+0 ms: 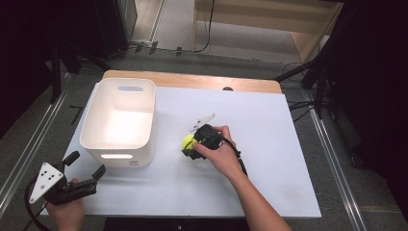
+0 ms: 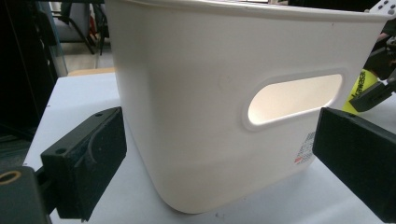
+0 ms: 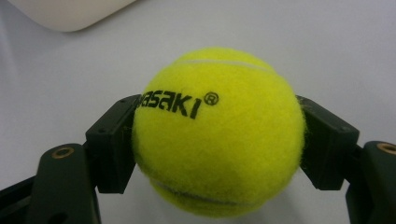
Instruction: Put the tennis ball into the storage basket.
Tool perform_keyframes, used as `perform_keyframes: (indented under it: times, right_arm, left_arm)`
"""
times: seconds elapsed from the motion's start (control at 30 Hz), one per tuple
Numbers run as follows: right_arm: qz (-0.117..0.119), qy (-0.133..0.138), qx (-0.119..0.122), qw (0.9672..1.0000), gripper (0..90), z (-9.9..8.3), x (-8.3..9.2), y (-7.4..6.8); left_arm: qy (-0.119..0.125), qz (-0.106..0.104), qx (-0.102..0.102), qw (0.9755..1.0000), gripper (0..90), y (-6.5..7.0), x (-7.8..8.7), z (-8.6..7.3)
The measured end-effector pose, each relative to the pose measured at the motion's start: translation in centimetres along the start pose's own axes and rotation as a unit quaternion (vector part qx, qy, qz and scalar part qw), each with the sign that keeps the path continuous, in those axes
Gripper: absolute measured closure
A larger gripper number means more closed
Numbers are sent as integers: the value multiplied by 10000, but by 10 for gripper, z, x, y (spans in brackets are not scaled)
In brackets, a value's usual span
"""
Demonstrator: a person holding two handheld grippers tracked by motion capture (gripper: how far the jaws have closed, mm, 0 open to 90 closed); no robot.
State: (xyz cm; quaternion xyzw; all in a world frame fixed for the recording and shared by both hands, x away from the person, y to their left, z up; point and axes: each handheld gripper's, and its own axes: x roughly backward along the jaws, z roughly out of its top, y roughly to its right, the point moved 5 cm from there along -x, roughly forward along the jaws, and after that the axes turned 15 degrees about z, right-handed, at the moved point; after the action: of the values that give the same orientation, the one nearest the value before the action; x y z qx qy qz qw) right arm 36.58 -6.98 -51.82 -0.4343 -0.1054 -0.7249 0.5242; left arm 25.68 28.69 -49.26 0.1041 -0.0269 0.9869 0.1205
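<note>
A yellow-green tennis ball (image 3: 219, 135) with black lettering sits between the two black jaws of my right gripper (image 3: 217, 149), and both pads press on its sides. In the high view the ball (image 1: 187, 141) is on the white table top (image 1: 274, 144), just right of the white bin (image 1: 139, 155), with the right gripper (image 1: 189, 147) shut on it. My left gripper (image 1: 87, 163) hovers at the table's front left corner, its jaws wide apart and holding nothing. In the left gripper view the bin (image 2: 187, 93) with its handle slot stands close ahead, beyond the left gripper (image 2: 219, 154).
The bin has nothing inside that I can see. A wooden strip (image 1: 192, 79) runs along the table's far edge. Metal rails (image 1: 29, 144) flank the table on the floor. The ball (image 2: 360, 84) and the right gripper peek past the bin's right side.
</note>
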Motion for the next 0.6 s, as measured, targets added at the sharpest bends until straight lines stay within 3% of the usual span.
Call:
perform_keyframes:
  times: [0.6]
  right_arm:
    - [78,160,113,9998,230,18,17,-5]
  left_arm:
    - [-3,-2,0,10000,29,0,0,0]
